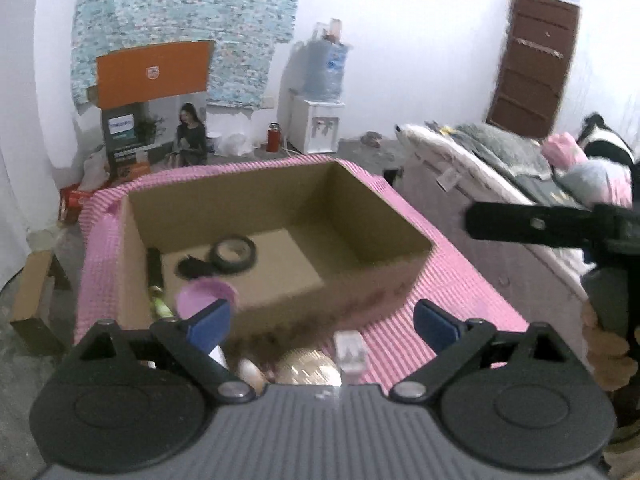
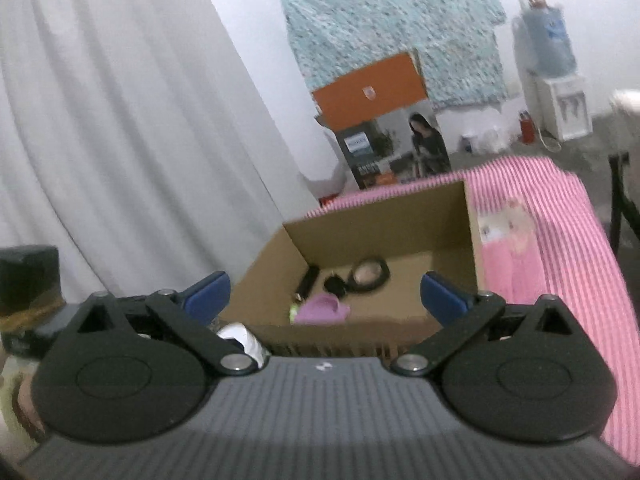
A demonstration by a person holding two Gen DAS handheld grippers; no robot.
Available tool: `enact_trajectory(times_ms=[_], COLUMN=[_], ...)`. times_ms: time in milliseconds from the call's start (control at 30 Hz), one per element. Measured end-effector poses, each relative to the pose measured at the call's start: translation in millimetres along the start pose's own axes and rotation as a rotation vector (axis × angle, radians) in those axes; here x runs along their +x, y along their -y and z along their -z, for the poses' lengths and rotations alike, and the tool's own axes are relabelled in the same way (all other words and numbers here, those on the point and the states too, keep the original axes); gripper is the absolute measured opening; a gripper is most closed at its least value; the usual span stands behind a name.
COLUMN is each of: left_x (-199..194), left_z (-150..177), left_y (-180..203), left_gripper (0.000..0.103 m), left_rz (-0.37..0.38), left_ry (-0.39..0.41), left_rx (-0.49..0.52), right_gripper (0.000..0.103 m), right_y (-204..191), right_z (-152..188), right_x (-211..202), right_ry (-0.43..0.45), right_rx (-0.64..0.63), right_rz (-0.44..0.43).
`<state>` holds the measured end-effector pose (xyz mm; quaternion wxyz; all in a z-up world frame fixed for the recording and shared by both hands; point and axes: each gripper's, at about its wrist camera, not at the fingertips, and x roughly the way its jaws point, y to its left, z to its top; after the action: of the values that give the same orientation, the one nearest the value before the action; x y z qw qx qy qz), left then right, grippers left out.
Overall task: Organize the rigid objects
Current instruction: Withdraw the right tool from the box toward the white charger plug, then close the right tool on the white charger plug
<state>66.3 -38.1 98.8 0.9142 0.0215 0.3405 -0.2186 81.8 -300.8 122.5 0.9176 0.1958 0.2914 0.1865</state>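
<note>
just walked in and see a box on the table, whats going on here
A person is sorting small items into a cardboard box on a pink striped cloth. Both the left hand-held gripper and the right hand-held gripper are open and empty. The box already holds a roll of black tape, a purple lid and a few dark items. More things wait on the cloth in front of the box.

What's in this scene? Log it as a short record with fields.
surface: pink striped cloth
container: open cardboard box
in box: tape roll, purple cup, black stick
outside box, near side: clear case, gold ball
left tongs: open, empty
right tongs: open, empty
</note>
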Motion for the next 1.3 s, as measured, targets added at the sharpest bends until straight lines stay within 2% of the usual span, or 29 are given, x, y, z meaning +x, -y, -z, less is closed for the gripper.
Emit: enact_trajectory(times_ms=[200, 433, 567, 767, 867, 1100, 1233, 1300], left_x=[13, 32, 38, 43, 45, 52, 60, 65], left_z=[31, 58, 69, 78, 81, 84, 87, 88], left_y=[35, 64, 70, 72, 71, 66, 60, 58], left_gripper=[0.098, 0.098, 0.097, 0.091, 0.088, 0.071, 0.065, 0.06], left_rz=[-0.035, -0.006, 0.003, 0.043, 0.052, 0.072, 0.081, 0.075], left_ry=[-0.004, -0.036, -0.029, -0.038, -0.032, -0.042, -0.059, -0.065], left_rx=[0.128, 0.218, 0.248, 0.265, 0.269, 0.227, 0.202, 0.192], right_gripper=[0.102, 0.102, 0.1, 0.094, 0.087, 0.066, 0.053, 0.05], right_y=[20, 43, 51, 54, 54, 67, 71, 71], right_z=[46, 81, 89, 91, 88, 84, 81, 79], right_x=[0, 19, 31, 39, 41, 44, 54, 62], right_ry=[-0.031, -0.092, -0.112, -0.124, -0.124, -0.132, -0.159, -0.176], right_rx=[0.085, 0.182, 0.218, 0.243, 0.244, 0.266, 0.288, 0.296], right_rz=[0.032, 0.047, 0.052, 0.042, 0.036, 0.033, 0.002, -0.018])
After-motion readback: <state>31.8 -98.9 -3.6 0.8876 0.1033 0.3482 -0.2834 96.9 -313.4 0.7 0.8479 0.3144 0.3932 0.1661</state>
